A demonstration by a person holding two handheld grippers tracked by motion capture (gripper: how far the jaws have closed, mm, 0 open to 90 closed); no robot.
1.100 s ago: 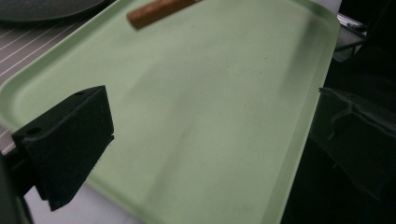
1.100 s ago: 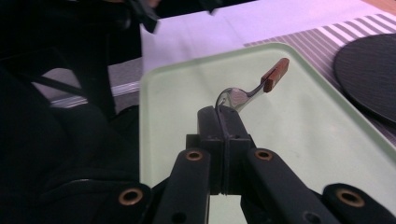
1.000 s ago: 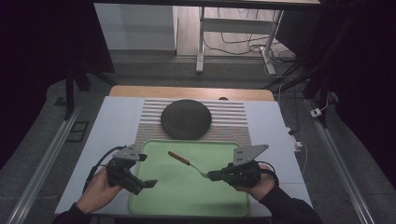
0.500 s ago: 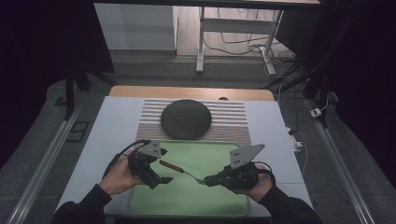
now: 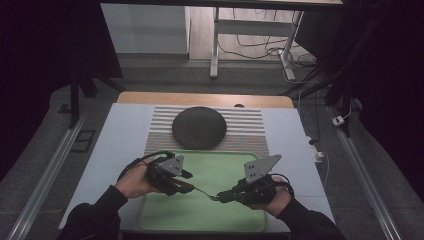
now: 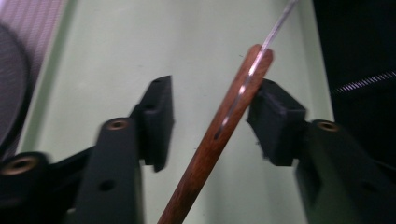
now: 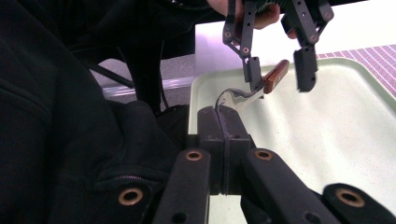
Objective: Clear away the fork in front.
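Spatula (image 5: 200, 190) held above green tray (image 5: 220, 172). My right gripper (image 7: 224, 122) has fingers clamped tight on its metal blade end. My left gripper (image 6: 212, 119) stands wide; wooden handle (image 6: 224, 126) passes between fingers, resting against one finger (image 6: 275, 119), clear of other. Dark round pad (image 5: 199, 127) beyond tray.

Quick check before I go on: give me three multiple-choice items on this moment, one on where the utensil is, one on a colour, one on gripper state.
1. Where is the wooden-handled utensil?
A. on the dark round plate
B. above the green tray, between the grippers
C. off the table

2. What colour is the tray?
A. green
B. red
C. blue

3. How stands the left gripper?
A. shut on the handle
B. open around the handle
C. far from it

B: it spans from left gripper to right gripper over the tray.
A: the tray is pale green.
B: a gap shows beside the handle.
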